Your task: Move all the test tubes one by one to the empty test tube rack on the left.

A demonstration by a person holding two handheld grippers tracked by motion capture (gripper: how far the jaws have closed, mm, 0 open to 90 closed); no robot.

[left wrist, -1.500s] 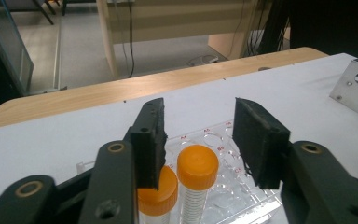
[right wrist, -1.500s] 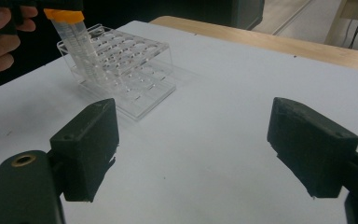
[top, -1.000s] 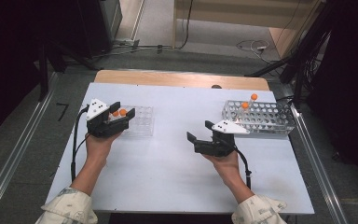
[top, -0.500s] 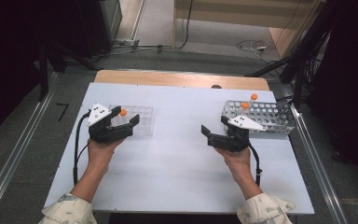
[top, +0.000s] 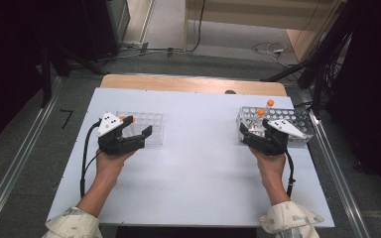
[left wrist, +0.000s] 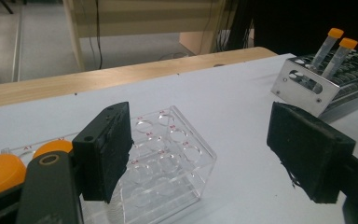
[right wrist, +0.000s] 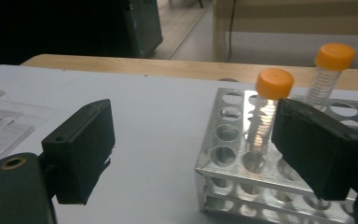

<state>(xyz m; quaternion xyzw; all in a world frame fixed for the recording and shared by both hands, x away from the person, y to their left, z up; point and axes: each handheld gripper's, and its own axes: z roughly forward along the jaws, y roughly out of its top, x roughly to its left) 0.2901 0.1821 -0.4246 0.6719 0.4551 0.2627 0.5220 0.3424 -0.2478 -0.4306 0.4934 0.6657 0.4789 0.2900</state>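
Observation:
A clear plastic rack (top: pixel 154 121) (left wrist: pixel 168 158) stands at the table's left, with orange-capped tubes (top: pixel 123 118) (left wrist: pixel 0 172) at its left end. My left gripper (top: pixel 139 126) (left wrist: pixel 200 140) hovers over it, open; its jaws have just been opening and nothing is pressed between them. At the right is a metal rack (top: pixel 278 113) (right wrist: pixel 242 186) holding two upright orange-capped tubes (top: pixel 269 104) (right wrist: pixel 265 116). My right gripper (top: pixel 253 130) (right wrist: pixel 193 140) is open at that rack's left front corner, its right jaw just in front of the nearer tube.
The white table (top: pixel 198 163) has bare room between the two racks and toward the person. A wooden board (top: pixel 193 83) lines the far edge. Cables trail from both grippers along the forearms. Floor cables and dark equipment lie beyond the table.
My right gripper has moved right, up to the metal rack's left end. The left jaws have spread wider over the clear rack; the left hand stayed in place.

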